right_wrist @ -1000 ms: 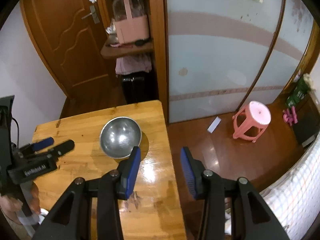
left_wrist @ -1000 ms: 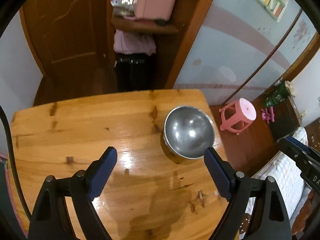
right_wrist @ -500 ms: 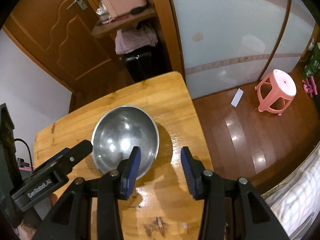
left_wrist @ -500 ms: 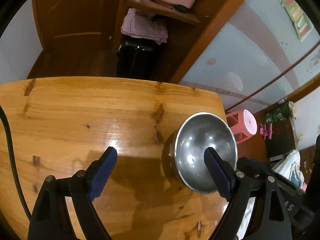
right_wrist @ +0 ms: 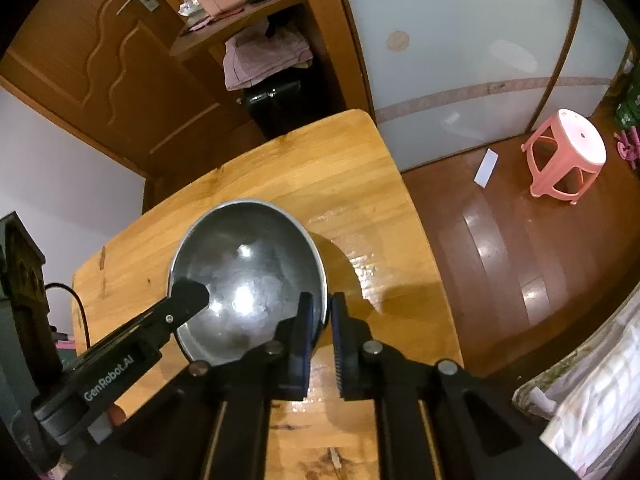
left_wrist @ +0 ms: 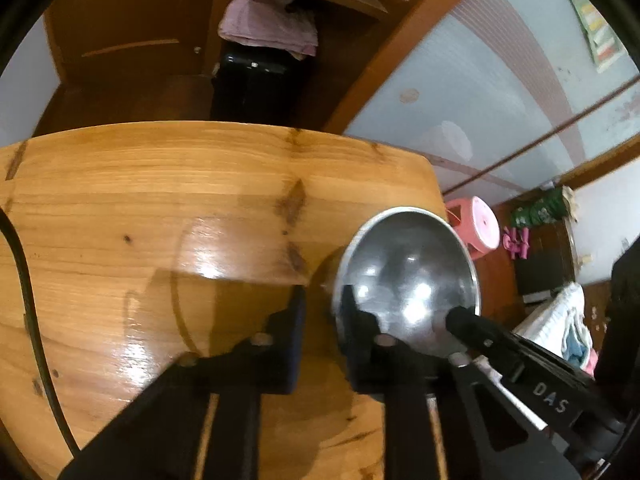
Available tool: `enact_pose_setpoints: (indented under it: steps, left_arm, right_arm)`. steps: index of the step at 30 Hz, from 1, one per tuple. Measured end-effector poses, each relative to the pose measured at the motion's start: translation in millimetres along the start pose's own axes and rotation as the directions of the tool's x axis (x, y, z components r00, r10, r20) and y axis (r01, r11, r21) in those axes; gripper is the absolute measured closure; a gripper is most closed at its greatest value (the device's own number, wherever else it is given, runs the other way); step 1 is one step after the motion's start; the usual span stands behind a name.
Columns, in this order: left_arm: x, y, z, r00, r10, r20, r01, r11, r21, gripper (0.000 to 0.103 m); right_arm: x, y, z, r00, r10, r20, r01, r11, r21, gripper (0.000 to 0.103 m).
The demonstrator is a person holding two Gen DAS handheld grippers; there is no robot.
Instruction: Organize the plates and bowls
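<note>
1. The left hand-held gripper (left_wrist: 322, 312) has just been closing, and its two dark fingers now straddle the left rim of the round, shiny stainless-steel bowl (left_wrist: 406, 280). One finger sits outside the wall and the other inside, so the thin metal edge is pinched between the pads. I judge this rim pinch is chosen because the bowl is too wide to span whole.

2. The bowl stands upright on the glossy, knotted pine desk (left_wrist: 160, 208), close to the desk's far right corner and near its right edge. That position puts it within reach of both tools at once. No plate or second bowl shows in either view.

3. The right hand-held gripper (right_wrist: 323, 316) has likewise just been closing, and its blue-padded fingers clamp the opposite, right rim, again one finger inside and one outside. In the left wrist view its black tip rests at the bowl's right lip.

4. Two grips on opposite sides look meant to keep the smooth, slippery bowl level when lifted; a single rim pinch might let it tip or slide out.

5. Further right, off the desk, a pink plastic stool (right_wrist: 568, 156) stands on the dark wooden floor, well apart from the work.
</note>
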State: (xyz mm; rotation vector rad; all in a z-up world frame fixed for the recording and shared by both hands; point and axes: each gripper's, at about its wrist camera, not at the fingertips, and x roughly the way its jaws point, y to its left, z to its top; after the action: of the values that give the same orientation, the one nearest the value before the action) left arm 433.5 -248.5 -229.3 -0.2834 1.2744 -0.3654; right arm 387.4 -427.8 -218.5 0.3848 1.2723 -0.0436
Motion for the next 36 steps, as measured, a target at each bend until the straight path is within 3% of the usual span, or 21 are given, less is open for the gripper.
enact_pose_setpoints:
  steps: [3, 7, 15, 27, 36]
  left_arm:
    - [-4.6, -6.9, -6.3, 1.000, 0.020, -0.016, -0.020, 0.999, 0.032, 0.095]
    - [-19.9, -7.2, -18.9, 0.999, -0.002, -0.045, 0.004, 0.999, 0.037, 0.095]
    - [-97.6, -27.0, -58.1, 0.999, -0.005, -0.053, 0.011, 0.994, 0.109, 0.095]
    - [-243.2, -62.1, -158.6, 1.000, 0.021, 0.007, -0.022, 0.972, 0.235, 0.094]
    - [-285.5, -54.4, -239.1, 1.000, 0.027, 0.003, -0.027, 0.966, 0.256, 0.092]
  right_arm:
    - [-2.5, 2.8, -4.6, 1.000, -0.027, -0.012, 0.027, 1.000, -0.015, 0.096]
    - [-15.6, -1.3, -13.4, 1.000, -0.007, -0.026, 0.007, 1.000, 0.012, 0.096]
    - [-79.9, 6.0, -53.8, 0.999, 0.033, -0.028, -0.033, 0.999, 0.010, 0.096]
    - [-214.6, 40.9, -150.6, 0.995, 0.069, 0.075, -0.062, 0.994, -0.088, 0.096]
    - [-254.9, 61.5, -216.7, 0.992, 0.061, 0.113, -0.037, 0.980, -0.198, 0.096]
